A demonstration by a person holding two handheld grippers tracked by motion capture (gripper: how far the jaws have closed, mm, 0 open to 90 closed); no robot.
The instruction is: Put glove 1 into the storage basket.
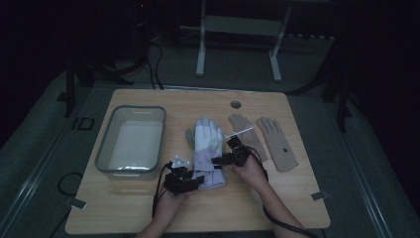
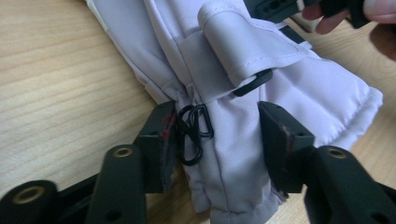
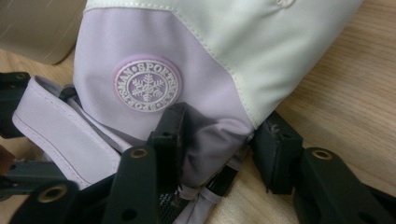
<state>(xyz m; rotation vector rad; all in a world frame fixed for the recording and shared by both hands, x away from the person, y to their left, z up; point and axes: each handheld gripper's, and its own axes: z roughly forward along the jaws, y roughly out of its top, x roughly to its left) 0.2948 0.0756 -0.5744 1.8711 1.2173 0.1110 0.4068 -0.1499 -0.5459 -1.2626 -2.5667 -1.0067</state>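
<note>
A white and lilac ski glove [image 1: 208,144] lies in the middle of the wooden table [image 1: 148,208], fingers pointing away. My left gripper [image 1: 193,181] comes in at its cuff from the near left. In the left gripper view the jaws [image 2: 215,135] sit on either side of the lilac cuff [image 2: 280,88], which fills the gap, with black rings [image 2: 194,133] against one pad. My right gripper [image 1: 220,159] meets the glove's right edge. Its jaws [image 3: 217,140] pinch a fold of lilac fabric just below the round snowflake badge [image 3: 147,84].
A clear plastic bin [image 1: 106,144] stands at the left of the table. Two tan gloves [image 1: 247,136] [image 1: 277,144] lie flat to the right of the ski glove. A small grey piece [image 1: 189,138] shows at its left edge. A desk frame stands on the floor beyond.
</note>
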